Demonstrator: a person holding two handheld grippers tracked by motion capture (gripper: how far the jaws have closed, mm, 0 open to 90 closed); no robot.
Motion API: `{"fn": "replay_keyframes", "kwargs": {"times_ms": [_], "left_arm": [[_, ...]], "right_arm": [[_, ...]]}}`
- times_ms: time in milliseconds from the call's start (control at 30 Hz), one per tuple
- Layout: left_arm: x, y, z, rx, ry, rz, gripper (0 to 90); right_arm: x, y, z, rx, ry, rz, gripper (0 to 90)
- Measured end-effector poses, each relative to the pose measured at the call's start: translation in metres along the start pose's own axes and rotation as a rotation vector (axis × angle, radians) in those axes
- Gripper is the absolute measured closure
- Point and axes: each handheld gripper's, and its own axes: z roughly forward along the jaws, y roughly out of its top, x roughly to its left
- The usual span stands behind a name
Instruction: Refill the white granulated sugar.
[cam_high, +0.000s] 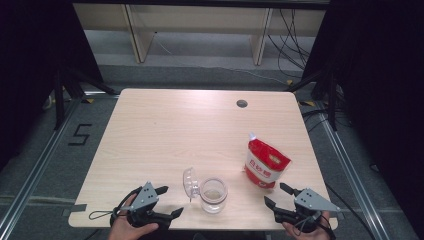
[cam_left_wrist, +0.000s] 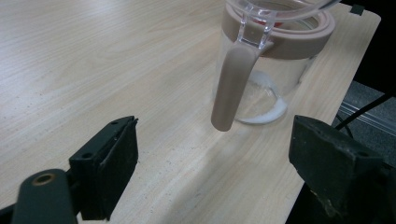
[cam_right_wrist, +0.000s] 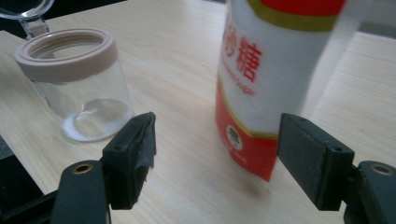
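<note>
A: Lower left of the high view: left gripper (cam_high: 166, 201), held in a hand (cam_high: 131, 229), jaws apart, nothing between the pads. Just right of it, lower centre: clear jar (cam_high: 214, 195) upright on the wooden table (cam_high: 165, 130), pinkish collar around the mouth, hinged clear lid (cam_high: 189, 183) flipped open and standing up at its left side.

B: Same from the left gripper view. Jar (cam_left_wrist: 271, 79) in the upper right of the frame, beyond the two black pads, apart from both. Pink strap (cam_left_wrist: 232, 86) hanging down the near wall from the hinge. Thin layer of white grains on the jar bottom.

A: Lower right of the high view: right gripper (cam_high: 277, 195), jaws spread wide, empty. Red and white pouch (cam_high: 266, 162) just up and left of it, standing, spout at the upper left corner, slightly tilted.

B: Confirmed in the right gripper view. Pouch (cam_right_wrist: 266, 79) upper centre to right, ahead of the pads and roughly in line with the gap, touched by neither. Red characters on white, red band at the base. Jar (cam_right_wrist: 77, 79) upper left, well clear of the left pad, near the table edge.

A: Jar and pouch near each other, not touching. Dark round hole (cam_high: 242, 103) in the tabletop, upper right.
</note>
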Motion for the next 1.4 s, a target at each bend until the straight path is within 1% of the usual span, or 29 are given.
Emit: {"fn": "replay_keyframes", "kwargs": {"times_ms": [33,67,100,133,200,233,300,333,400,467,500,567,600,633,667,700,767,833,867,900,933,967,1000,1067,1100,1167,1200,1333,1400], "left_arm": [[0.0,0.0,0.0,0.0,0.0,-0.001,15.6],[0.0,0.0,0.0,-0.002,0.002,-0.003,15.6],[0.0,0.0,0.0,0.0,0.0,-0.003,15.6],[0.0,0.0,0.0,0.0,0.003,-0.003,15.6],[0.0,0.0,0.001,-0.001,-0.002,0.002,15.6],[0.0,0.0,0.002,-0.006,-0.003,0.004,15.6],[0.0,-0.001,0.003,-0.006,-0.006,0.005,15.6],[0.0,0.0,0.002,0.007,-0.007,0.006,15.6],[0.0,0.0,0.002,0.006,-0.008,0.009,15.6],[0.0,-0.001,0.002,0.002,-0.004,0.008,15.6],[0.0,-0.001,0.002,0.002,-0.003,0.008,15.6],[-0.001,-0.001,0.002,0.001,-0.002,0.004,15.6],[-0.002,-0.001,0.003,-0.005,-0.002,-0.008,15.7],[-0.002,-0.001,0.003,-0.005,-0.002,-0.008,15.6],[-0.002,-0.001,0.003,-0.005,-0.002,-0.008,15.6],[-0.002,-0.001,0.003,-0.005,-0.002,-0.008,15.7],[-0.001,-0.001,0.003,-0.004,-0.003,0.0,15.6],[-0.002,-0.001,0.003,0.001,-0.003,-0.003,15.7],[-0.002,-0.001,0.003,-0.003,-0.004,-0.008,15.7],[0.0,-0.001,0.003,0.011,-0.003,0.01,15.7],[-0.001,-0.001,0.003,0.005,-0.009,0.004,15.6],[-0.001,-0.002,0.004,0.002,-0.009,0.004,15.6],[-0.002,-0.002,0.004,0.0,-0.009,-0.002,15.6],[-0.001,-0.002,0.004,0.0,-0.009,0.003,15.7],[-0.001,-0.002,0.004,0.0,-0.009,0.003,15.6],[-0.002,-0.002,0.004,0.001,-0.009,-0.001,15.7],[-0.001,-0.002,0.004,0.006,-0.014,0.003,15.7],[-0.001,-0.002,0.004,0.01,-0.012,0.012,15.7],[-0.001,-0.002,0.004,0.011,-0.013,0.012,15.6]], "right_arm": [[-0.003,0.0,-0.001,-0.007,-0.01,-0.026,29.7],[-0.002,-0.001,-0.002,-0.005,-0.011,0.003,29.6],[-0.004,-0.001,-0.003,-0.007,-0.017,0.0,29.3],[-0.004,-0.001,-0.003,-0.005,-0.022,0.026,28.4],[-0.009,-0.002,-0.001,-0.018,-0.031,-0.001,27.2],[-0.01,-0.001,-0.002,-0.011,-0.022,0.001,27.1],[-0.01,-0.001,0.0,-0.022,-0.038,0.022,26.1],[-0.014,-0.001,0.002,-0.036,-0.048,-0.018,26.2],[-0.014,0.0,0.005,-0.027,-0.047,0.012,25.4],[-0.02,0.0,0.012,-0.047,-0.037,-0.012,25.0],[-0.021,0.0,0.014,-0.044,-0.027,0.002,24.9],[-0.024,0.0,0.02,-0.045,-0.026,-0.009,25.5],[-0.023,0.001,0.02,-0.038,-0.023,0.015,25.8],[-0.023,0.001,0.02,-0.038,-0.023,0.015,25.8],[-0.026,0.002,0.022,-0.045,-0.014,-0.014,25.5],[-0.027,0.002,0.025,-0.065,-0.023,-0.019,24.1],[-0.029,0.003,0.028,-0.073,-0.013,0.007,21.6],[-0.032,0.003,0.031,-0.081,-0.009,0.005,20.9],[-0.034,0.003,0.034,-0.085,-0.006,-0.018,20.9],[-0.034,0.003,0.035,-0.088,-0.002,-0.018,20.7],[-0.033,0.003,0.036,-0.085,-0.009,0.008,20.6],[-0.037,0.003,0.039,-0.097,0.002,-0.041,20.1],[-0.036,0.003,0.043,-0.088,0.003,-0.018,20.5],[-0.035,0.003,0.044,-0.075,0.001,-0.011,21.7],[-0.036,0.003,0.046,-0.081,0.003,-0.033,22.4],[-0.036,0.003,0.049,-0.075,0.01,-0.038,23.4],[-0.035,0.003,0.053,-0.082,0.02,-0.063,24.7],[-0.034,0.003,0.057,-0.068,0.024,-0.077,25.3],[-0.035,0.003,0.058,-0.072,0.029,-0.067,25.8]]}}
